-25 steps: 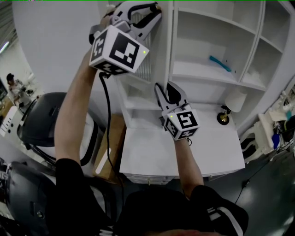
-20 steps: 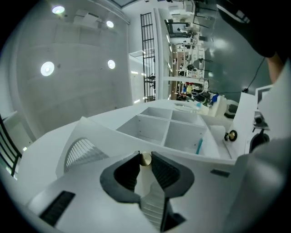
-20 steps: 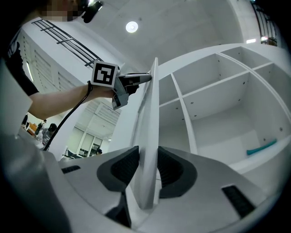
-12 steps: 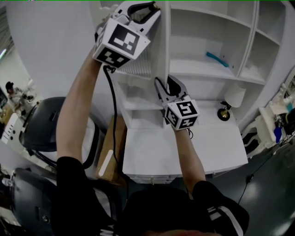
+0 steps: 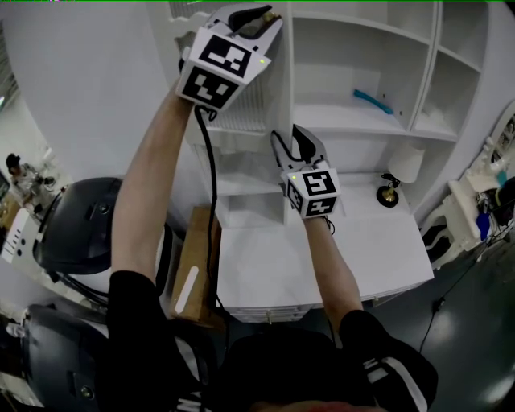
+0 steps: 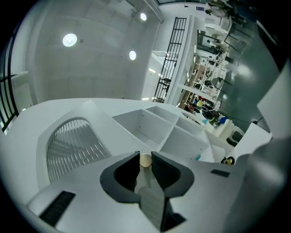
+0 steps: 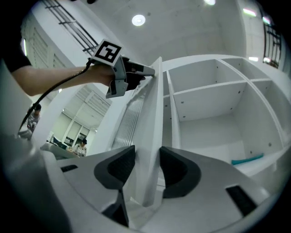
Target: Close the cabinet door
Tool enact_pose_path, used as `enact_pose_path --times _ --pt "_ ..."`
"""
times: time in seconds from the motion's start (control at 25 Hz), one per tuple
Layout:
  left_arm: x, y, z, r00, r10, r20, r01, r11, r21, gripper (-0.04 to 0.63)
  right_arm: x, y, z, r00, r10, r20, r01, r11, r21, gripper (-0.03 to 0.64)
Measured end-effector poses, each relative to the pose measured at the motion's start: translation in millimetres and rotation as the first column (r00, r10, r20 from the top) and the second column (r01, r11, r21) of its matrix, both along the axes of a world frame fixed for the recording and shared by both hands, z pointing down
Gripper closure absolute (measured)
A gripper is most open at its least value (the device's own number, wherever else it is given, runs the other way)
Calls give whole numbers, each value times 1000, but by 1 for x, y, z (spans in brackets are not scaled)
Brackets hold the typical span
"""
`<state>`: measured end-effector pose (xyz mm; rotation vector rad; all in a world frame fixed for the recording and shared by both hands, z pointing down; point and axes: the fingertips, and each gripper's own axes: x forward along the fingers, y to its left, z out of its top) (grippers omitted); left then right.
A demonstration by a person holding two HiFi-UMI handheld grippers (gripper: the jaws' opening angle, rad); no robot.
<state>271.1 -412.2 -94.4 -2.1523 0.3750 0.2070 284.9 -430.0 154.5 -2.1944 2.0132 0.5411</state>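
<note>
The white cabinet door (image 5: 281, 88) stands open, edge-on to me, its slatted panel (image 6: 72, 145) facing left. My left gripper (image 5: 269, 14) is up at the door's top corner, shut on the small round brass knob (image 6: 145, 160), which sits between its dark pads. Lower down, my right gripper (image 5: 288, 135) straddles the door's free edge (image 7: 152, 118). Its jaws have just been opening and now stand on either side of the edge (image 7: 147, 157) without clamping it. The open shelves (image 5: 362, 72) lie just right of the door.
A teal object (image 5: 372, 102) lies on a middle shelf. A small white lamp with a brass base (image 5: 394, 181) stands on the white desk top (image 5: 362, 257). A black chair (image 5: 80, 225) and a cardboard box (image 5: 193, 265) sit at the lower left.
Both grippers and the door have shifted a little right toward the cabinet. The left gripper has rolled on the knob, and the right gripper's jaws have spread wider around the door's edge.
</note>
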Motion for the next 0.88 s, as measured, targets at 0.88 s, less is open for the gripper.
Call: enact_pose_path --times 0.88 --pt "35 -36 4 990 -41 -137 2 961 -277 506 28 -26 -2 955 272 -121 -285 953 -106 428"
